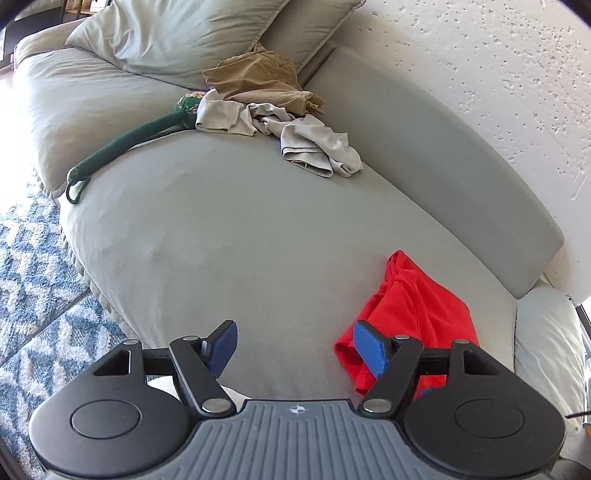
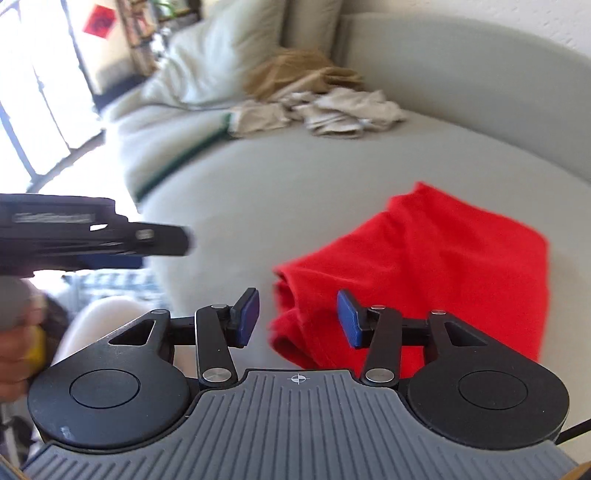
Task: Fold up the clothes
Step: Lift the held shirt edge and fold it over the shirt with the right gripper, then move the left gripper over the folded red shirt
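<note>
A red garment (image 1: 413, 314) lies folded on the grey sofa seat (image 1: 240, 229) near its front right; it also shows in the right wrist view (image 2: 424, 266). My left gripper (image 1: 295, 349) is open and empty, above the seat just left of the red garment. My right gripper (image 2: 297, 319) is open and empty, over the red garment's near left edge. A heap of light grey clothes (image 1: 295, 136) and a tan garment (image 1: 258, 77) lie at the back of the seat, seen blurred in the right wrist view (image 2: 332, 107).
A green braided rope toy (image 1: 129, 144) lies across the seat's left edge. Pale cushions (image 1: 166, 33) lean at the back left. A white textured wall (image 1: 498, 74) runs behind the backrest. A blue patterned rug (image 1: 33, 266) covers the floor at left. The left gripper's body (image 2: 74, 236) shows at left.
</note>
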The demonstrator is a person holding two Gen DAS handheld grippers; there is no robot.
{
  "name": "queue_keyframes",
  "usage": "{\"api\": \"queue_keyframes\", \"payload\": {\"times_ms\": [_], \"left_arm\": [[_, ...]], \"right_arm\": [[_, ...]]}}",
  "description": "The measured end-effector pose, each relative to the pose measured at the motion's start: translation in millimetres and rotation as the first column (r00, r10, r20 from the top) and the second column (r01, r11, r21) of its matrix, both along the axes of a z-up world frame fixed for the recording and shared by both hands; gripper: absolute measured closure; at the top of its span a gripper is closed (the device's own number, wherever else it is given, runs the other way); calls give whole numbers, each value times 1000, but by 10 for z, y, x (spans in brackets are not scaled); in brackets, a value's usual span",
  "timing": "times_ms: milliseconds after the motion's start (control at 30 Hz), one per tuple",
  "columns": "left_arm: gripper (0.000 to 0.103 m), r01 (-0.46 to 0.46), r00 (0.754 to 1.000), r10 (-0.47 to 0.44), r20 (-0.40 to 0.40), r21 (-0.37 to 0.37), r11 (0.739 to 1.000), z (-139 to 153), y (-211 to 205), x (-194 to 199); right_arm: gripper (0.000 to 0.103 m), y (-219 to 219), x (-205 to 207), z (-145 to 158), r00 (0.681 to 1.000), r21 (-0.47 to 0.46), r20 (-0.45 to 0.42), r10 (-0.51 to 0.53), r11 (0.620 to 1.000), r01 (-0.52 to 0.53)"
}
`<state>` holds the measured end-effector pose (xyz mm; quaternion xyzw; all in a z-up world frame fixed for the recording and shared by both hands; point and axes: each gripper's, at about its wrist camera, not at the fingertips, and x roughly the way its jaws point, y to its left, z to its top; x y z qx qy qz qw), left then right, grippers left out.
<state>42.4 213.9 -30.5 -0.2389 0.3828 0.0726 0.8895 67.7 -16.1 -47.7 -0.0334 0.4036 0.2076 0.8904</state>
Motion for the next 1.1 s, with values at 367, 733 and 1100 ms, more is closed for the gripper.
{"api": "queue_keyframes", "payload": {"times_ms": [367,733,1100], "left_arm": [[55,202,979,-203,12,83,976,-85,-713,152],[68,395,918,-361,-166,283,874,-564,-1486,404],[55,371,929,-344,-140,327,869,-188,-1592,276]], "right_arm": [[62,-1266,-423,190,954,302,-87,-288,905,300],[86,-1151,-239,-303,970,103,-151,-190,973,207],[54,-1680,-271,-166,960,226,-164,-228,938,262]]}}
